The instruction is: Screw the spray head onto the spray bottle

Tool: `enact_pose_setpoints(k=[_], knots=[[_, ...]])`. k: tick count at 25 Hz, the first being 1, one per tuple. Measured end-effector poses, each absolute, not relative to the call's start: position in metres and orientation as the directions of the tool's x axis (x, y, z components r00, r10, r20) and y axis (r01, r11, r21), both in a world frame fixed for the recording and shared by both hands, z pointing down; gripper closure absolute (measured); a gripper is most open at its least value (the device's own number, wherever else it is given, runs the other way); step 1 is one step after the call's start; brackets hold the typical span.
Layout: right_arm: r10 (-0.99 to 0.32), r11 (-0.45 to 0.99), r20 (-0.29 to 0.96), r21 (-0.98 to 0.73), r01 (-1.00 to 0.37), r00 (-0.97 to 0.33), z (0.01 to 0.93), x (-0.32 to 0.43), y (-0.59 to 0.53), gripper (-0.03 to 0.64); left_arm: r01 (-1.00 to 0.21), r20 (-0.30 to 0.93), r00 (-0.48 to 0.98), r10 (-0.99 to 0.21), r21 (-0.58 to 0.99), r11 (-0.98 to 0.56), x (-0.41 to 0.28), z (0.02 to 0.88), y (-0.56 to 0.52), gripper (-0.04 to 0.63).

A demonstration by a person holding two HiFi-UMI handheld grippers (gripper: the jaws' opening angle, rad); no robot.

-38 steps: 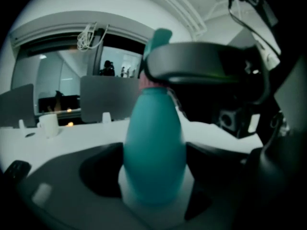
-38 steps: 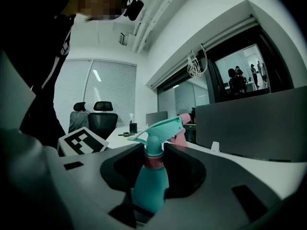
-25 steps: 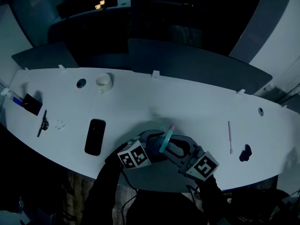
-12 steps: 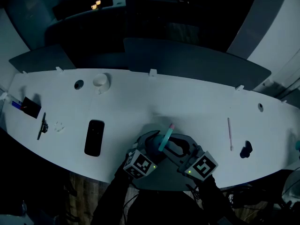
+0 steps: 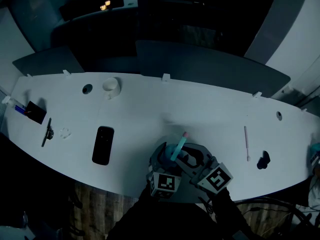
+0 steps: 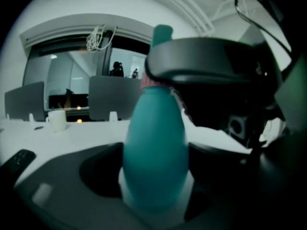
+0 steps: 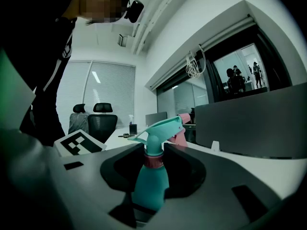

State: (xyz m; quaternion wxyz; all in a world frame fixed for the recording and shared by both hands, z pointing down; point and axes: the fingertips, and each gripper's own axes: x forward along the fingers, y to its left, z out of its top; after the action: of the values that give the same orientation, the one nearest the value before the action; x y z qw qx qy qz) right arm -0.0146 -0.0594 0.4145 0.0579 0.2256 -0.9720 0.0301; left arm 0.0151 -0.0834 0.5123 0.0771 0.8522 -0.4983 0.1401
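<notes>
A black phone (image 5: 103, 145) lies on the white table (image 5: 215, 111), well apart from a white cup (image 5: 111, 87)

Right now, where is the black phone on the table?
In the head view the black phone lies flat on the white table, left of the teal spray bottle, near the front edge.

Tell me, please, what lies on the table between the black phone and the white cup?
Nothing. In the head view, the stretch of table between the phone and the cup is bare.
</notes>
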Motion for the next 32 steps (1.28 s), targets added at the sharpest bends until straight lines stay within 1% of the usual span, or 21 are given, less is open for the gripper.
enact_pose_setpoints(k=[3, 5, 9, 12, 14, 16, 19, 21, 23, 27, 32], knots=[[-0.424, 0.901, 0.109, -0.052, -0.431, -0.899, 0.414, -0.015, -0.059, 0.484, -0.799, 0.199, 0.593, -0.78, 0.034, -0.6, 0.013, 0.498, -0.078, 0.19], [-0.418, 0.904, 0.112, -0.048, -0.425, -0.902, 0.415, -0.015, -0.059, 0.484, -0.72, 0.173, 0.688, -0.704, 0.046, -0.692, 0.011, 0.489, -0.074, 0.19], [-0.393, 0.916, 0.117, -0.036, -0.399, -0.912, 0.414, -0.016, -0.059, 0.484, -0.491, 0.261, 0.845, -0.467, 0.03, -0.871, 0.014, 0.494, -0.07, 0.189], [-0.373, 0.925, 0.123, -0.03, -0.379, -0.92, 0.414, -0.017, -0.058, 0.485, -0.336, 0.348, 0.887, -0.303, 0.037, -0.941, 0.021, 0.51, -0.063, 0.189], [-0.366, 0.928, 0.132, -0.027, -0.372, -0.921, 0.415, -0.017, -0.057, 0.485, -0.271, 0.405, 0.88, -0.246, 0.004, -0.962, 0.025, 0.521, -0.06, 0.192], [-0.365, 0.928, 0.134, -0.03, -0.372, -0.921, 0.415, -0.017, -0.058, 0.485, -0.252, 0.415, 0.879, -0.236, -0.018, -0.968, 0.026, 0.522, -0.06, 0.197], [-0.372, 0.925, 0.128, -0.03, -0.378, -0.92, 0.415, -0.015, -0.058, 0.484, -0.299, 0.393, 0.874, -0.286, -0.03, -0.954, 0.026, 0.52, -0.062, 0.201], [-0.383, 0.921, 0.123, -0.027, -0.389, -0.915, 0.414, -0.015, -0.059, 0.485, -0.376, 0.375, 0.853, -0.361, -0.036, -0.926, 0.025, 0.519, -0.066, 0.202], [-0.396, 0.916, 0.116, -0.022, -0.401, -0.911, 0.414, -0.014, -0.059, 0.484, -0.481, 0.36, 0.811, -0.461, -0.037, -0.876, 0.023, 0.518, -0.069, 0.202], [-0.42, 0.905, 0.111, -0.021, -0.425, -0.9, 0.415, -0.013, -0.057, 0.483, -0.69, 0.355, 0.662, -0.66, -0.058, -0.722, 0.019, 0.52, -0.073, 0.202], [-0.447, 0.892, 0.109, -0.019, -0.452, -0.888, 0.415, -0.012, -0.057, 0.485, -0.87, 0.36, 0.438, -0.824, -0.061, -0.489, 0.012, 0.517, -0.077, 0.202]])
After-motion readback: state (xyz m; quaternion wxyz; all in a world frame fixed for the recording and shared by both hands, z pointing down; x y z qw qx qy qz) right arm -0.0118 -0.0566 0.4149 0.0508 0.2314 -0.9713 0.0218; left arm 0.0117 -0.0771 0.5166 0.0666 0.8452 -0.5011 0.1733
